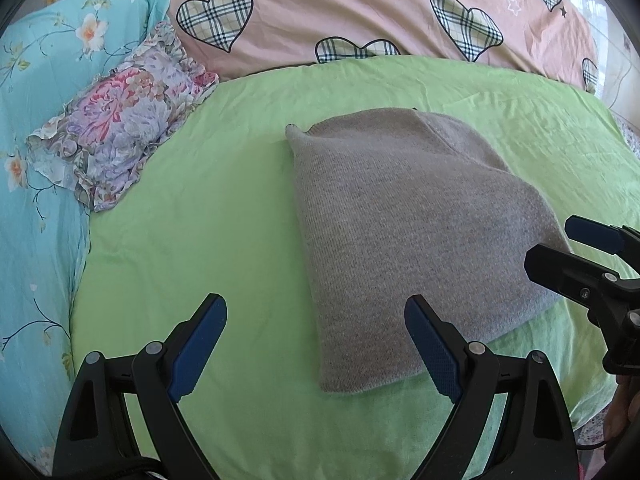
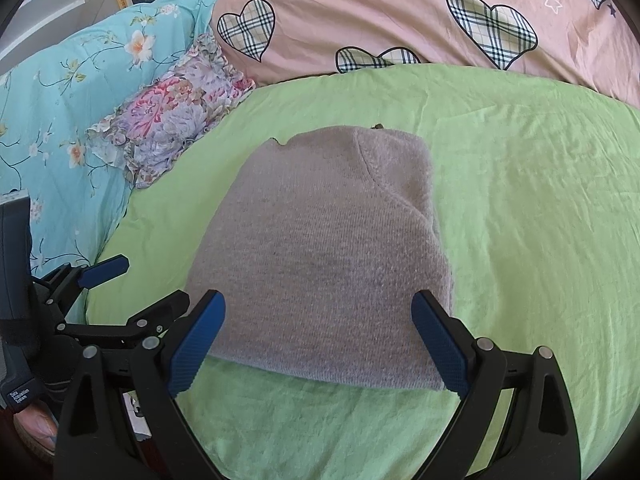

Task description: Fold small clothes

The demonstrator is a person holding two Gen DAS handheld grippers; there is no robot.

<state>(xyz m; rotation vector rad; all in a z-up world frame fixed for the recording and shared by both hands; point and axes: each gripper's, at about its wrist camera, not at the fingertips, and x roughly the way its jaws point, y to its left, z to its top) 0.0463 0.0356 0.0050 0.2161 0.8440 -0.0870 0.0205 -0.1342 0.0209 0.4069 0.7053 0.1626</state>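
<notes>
A grey knitted garment (image 1: 404, 232) lies folded into a compact block on the green sheet (image 1: 224, 216); it also shows in the right wrist view (image 2: 324, 264). My left gripper (image 1: 316, 344) is open and empty, just above the garment's near left corner. My right gripper (image 2: 320, 340) is open and empty, hovering over the garment's near edge. The right gripper shows at the right edge of the left wrist view (image 1: 560, 248), and the left gripper at the left of the right wrist view (image 2: 136, 284).
A floral ruffled cushion (image 1: 120, 128) lies on a turquoise flowered quilt (image 1: 36, 92) at the left. A pink duvet with plaid hearts (image 1: 360, 12) runs along the back. The green sheet's right edge drops off at the bedside (image 1: 592, 396).
</notes>
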